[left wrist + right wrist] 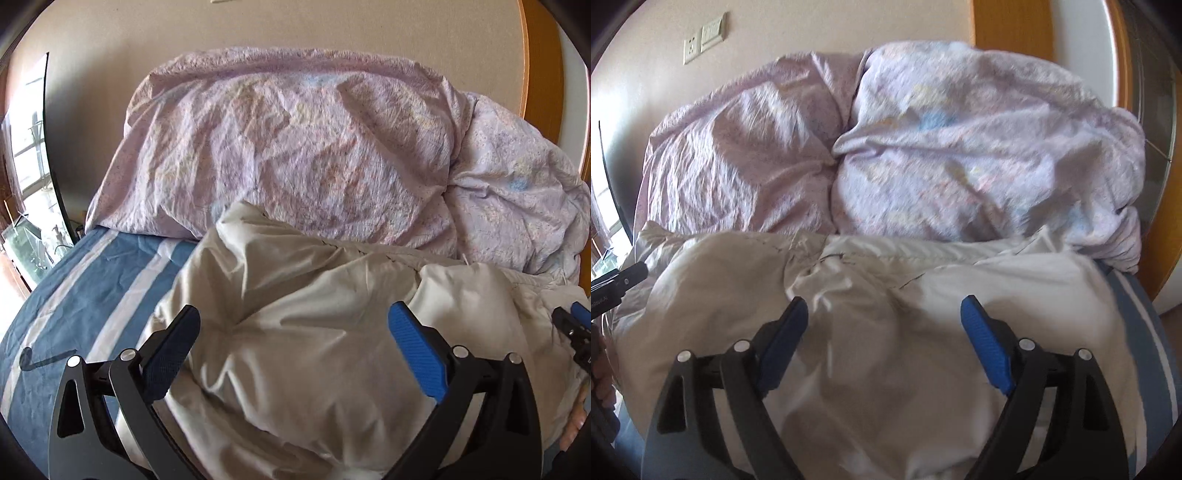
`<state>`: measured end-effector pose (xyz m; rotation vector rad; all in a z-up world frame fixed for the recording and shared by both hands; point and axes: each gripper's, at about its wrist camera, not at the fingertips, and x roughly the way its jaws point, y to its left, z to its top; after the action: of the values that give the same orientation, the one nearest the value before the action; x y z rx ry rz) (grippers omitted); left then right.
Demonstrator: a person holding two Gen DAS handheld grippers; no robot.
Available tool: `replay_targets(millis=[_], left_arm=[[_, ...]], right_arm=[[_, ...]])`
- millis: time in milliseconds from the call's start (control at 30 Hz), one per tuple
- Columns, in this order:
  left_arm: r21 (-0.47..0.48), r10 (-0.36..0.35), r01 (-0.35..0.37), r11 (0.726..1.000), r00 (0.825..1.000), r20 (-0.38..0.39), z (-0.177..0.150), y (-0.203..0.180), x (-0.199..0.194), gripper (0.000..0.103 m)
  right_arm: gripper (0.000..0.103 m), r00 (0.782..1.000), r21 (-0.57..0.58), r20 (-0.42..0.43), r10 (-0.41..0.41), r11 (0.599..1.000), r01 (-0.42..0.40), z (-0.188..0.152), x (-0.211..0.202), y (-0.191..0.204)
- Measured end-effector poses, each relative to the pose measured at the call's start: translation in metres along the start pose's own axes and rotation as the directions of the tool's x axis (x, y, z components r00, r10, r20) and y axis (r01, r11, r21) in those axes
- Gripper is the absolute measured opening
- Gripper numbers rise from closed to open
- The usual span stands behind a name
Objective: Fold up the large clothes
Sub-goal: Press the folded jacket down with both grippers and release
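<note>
A large off-white garment [303, 373] lies bunched in soft folds on the bed, filling the lower half of both views. My left gripper [295, 312] hovers over its left part, jaws wide apart, with only the cloth's surface below them. My right gripper [883, 302] stands open above the same garment [746, 269] further right, and nothing is pinched between its blue pads [988, 343]. Each gripper shows at the edge of the other's view: the right gripper [576, 326] and the left gripper [626, 280].
A crumpled pink floral duvet [295, 147] is heaped behind the garment against the beige wall. The blue sheet with white stripes [85, 280] shows bare at the left. A wooden door frame [1008, 26] stands at the right and a window [29, 147] at the far left.
</note>
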<state>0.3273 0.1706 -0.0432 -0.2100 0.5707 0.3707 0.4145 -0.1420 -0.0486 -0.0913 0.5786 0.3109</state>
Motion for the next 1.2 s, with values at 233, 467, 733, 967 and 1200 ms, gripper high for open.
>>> replay_targets(millis=[233,467,733,967,1200], left_arm=[[0.040,0.100,-0.102,0.994,0.994,0.040,0.014,0.013,0.002,0.102],[0.035,0.167,-0.166,0.986,0.986,-0.023,0.005,0.024,0.026,0.102],[-0.021,0.181,-0.184,0.983,0.979,-0.088,-0.003,0.039,0.051,0.102],[-0.063,0.158,-0.170,0.983,0.974,-0.160,-0.006,0.049,0.069,0.102],[-0.148,0.070,-0.102,0.984,0.975,-0.209,-0.005,0.069,0.077,0.102]], right_arm=[[0.083,0.978,0.132,0.009,-0.207,0.970,0.204,0.014,0.007,-0.080],[0.083,0.968,0.213,-0.096,-0.234,0.945,0.249,-0.005,0.037,-0.112],[0.084,0.947,0.207,-0.183,-0.263,0.932,0.299,-0.023,0.064,-0.117],[0.087,0.918,0.141,-0.236,-0.320,0.923,0.358,-0.028,0.083,-0.108],[0.089,0.920,0.163,-0.276,-0.278,0.930,0.330,-0.028,0.095,-0.117]])
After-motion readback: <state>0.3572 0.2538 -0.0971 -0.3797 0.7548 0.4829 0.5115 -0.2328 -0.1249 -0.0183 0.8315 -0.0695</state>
